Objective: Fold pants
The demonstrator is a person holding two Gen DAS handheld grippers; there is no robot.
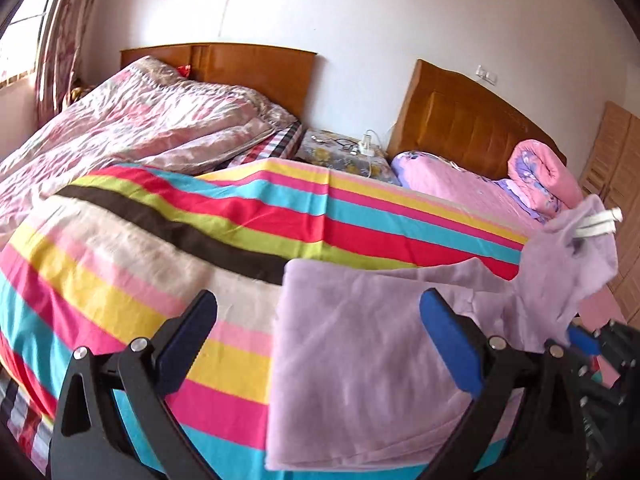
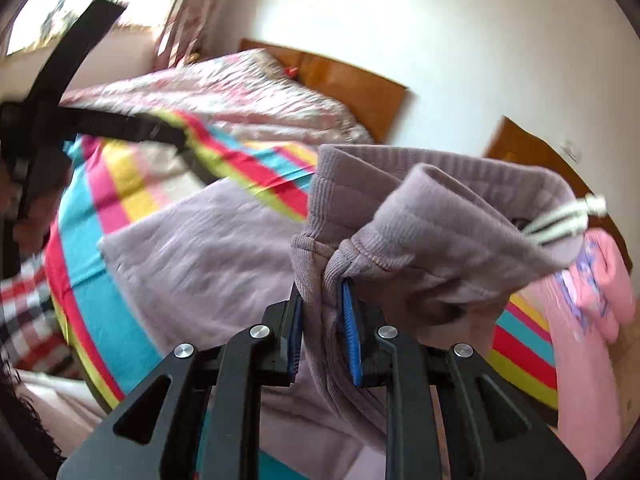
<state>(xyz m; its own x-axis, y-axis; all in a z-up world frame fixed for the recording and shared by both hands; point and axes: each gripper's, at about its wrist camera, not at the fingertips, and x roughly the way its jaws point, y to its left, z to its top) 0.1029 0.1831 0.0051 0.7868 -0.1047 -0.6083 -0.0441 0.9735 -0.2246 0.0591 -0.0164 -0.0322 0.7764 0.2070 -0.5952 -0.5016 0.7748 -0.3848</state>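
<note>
Right gripper [image 2: 322,320] clamped on the ribbed waistband of the pants [image 2: 192,248], lifting it above the striped sheet [image 1: 240,216]. Left gripper [image 1: 318,324] spread wide, empty, over the pants' flat part.

Pants [image 2: 224,240]: lower edge cut off by the right wrist frame, fabric smeared by motion blur. Left tool [image 2: 44,120]: blurred dark shape at the right wrist view's left edge, jaw stance unreadable there. Drawstring [image 2: 560,220]: tips blurred.
</note>
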